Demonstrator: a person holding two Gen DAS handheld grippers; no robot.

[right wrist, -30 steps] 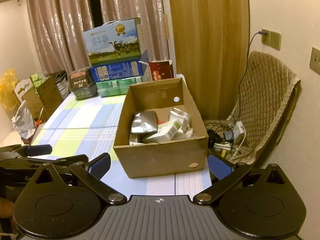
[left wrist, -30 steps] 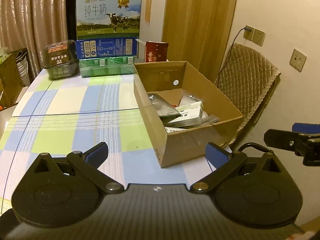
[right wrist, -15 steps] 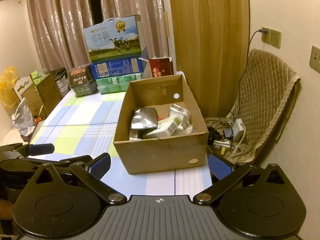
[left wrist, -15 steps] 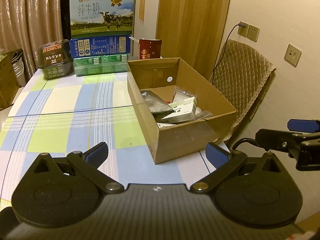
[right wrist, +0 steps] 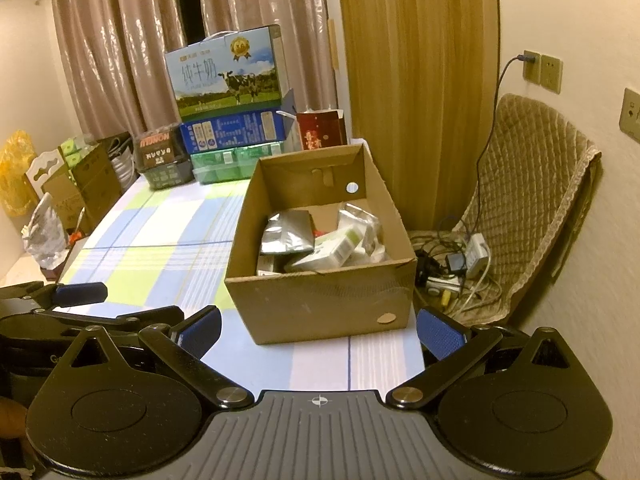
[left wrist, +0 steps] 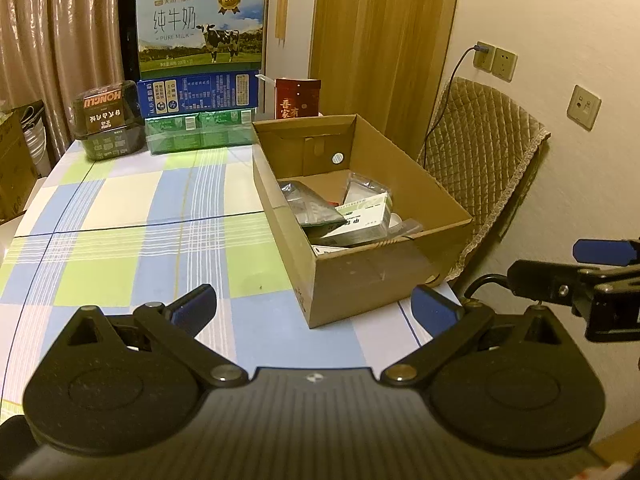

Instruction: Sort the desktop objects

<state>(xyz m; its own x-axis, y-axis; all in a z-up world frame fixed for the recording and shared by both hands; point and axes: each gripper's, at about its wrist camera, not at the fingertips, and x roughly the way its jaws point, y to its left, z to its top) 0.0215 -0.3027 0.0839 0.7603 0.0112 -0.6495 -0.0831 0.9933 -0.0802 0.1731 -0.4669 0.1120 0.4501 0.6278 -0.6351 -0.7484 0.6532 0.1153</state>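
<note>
Both handheld grippers, the left gripper [left wrist: 314, 306] and the right gripper [right wrist: 320, 326], are hanging spread wide and empty at the near edge of the blue, green and white checked tablecloth [left wrist: 132, 236]. Sorted packets and a white carton are lying inside the open brown cardboard box [right wrist: 320, 300], so the task is probably finishing. Compared with one second ago, both cameras are drawing back and slightly upward, with nothing being carried.

My open brown corrugated-cardboard box [right wrist: 320, 304] looks matt and slightly scuffed, on the smooth checked blue-green tablecloth [left wrist: 132, 240], perhaps plastic-coated. Inside it, a crinkled silver foil pouch [right wrist: 286, 234] shines. My left tool's [left wrist: 314, 306] black arms look matt plastic, with shiny metal rivets.
</note>
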